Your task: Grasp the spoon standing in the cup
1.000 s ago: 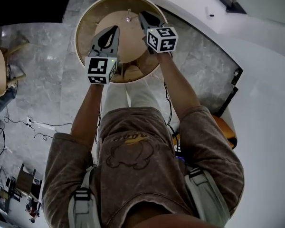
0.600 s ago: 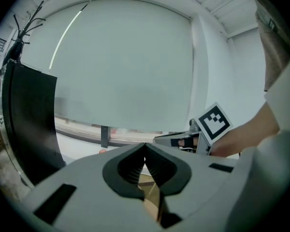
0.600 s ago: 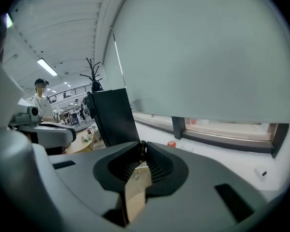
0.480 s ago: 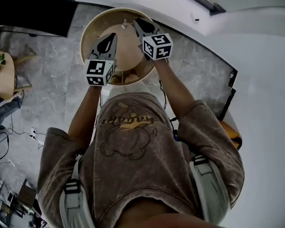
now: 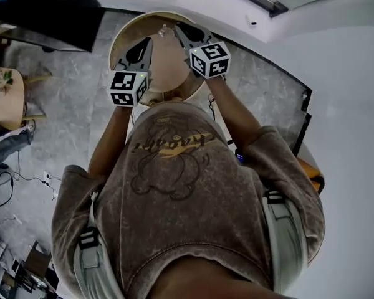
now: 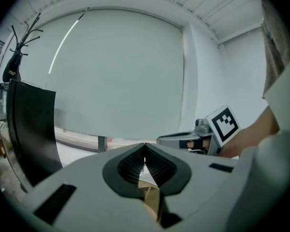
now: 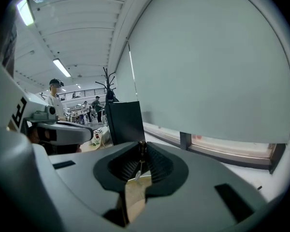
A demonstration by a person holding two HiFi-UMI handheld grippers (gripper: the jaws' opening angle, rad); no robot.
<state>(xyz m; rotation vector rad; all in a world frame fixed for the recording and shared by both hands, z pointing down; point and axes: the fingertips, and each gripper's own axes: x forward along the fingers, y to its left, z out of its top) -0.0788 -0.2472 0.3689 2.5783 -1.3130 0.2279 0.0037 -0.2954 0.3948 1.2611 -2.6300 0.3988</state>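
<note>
The right tool [image 7: 141, 150] pinches the thin spoon [image 7: 139, 164] upright between its tips, over the round counter [image 5: 165, 64]. The left tool [image 6: 145, 149], near its left side, is pressed together, empty.

- The round wooden bench [image 5: 168, 73] sits at the upper middle of the frame, on grey marbled floor [image 5: 68, 123].
- My left gripper [image 5: 147, 42] reaches over the bench's left half, its marker cube [image 5: 128, 87] at the near rim.
- My right gripper [image 5: 177, 28] points toward the far rim, upper middle.
- The cup [image 5: 164, 31] is a small shiny speck just left of my right gripper's tip. I cannot make out the spoon at this size, nor tell whether they touch.
- My brown shirt [image 5: 174, 185] with a bear drawing fills the lower frame, with grey straps [image 5: 90, 254] at both shoulders.
- A dark panel [image 5: 50, 11] lies upper left, and a white curved wall [image 5: 336, 73] runs down the right.
- A second wooden table [image 5: 3, 98] shows at the left edge, with cables [image 5: 25, 179] on the floor below it.
</note>
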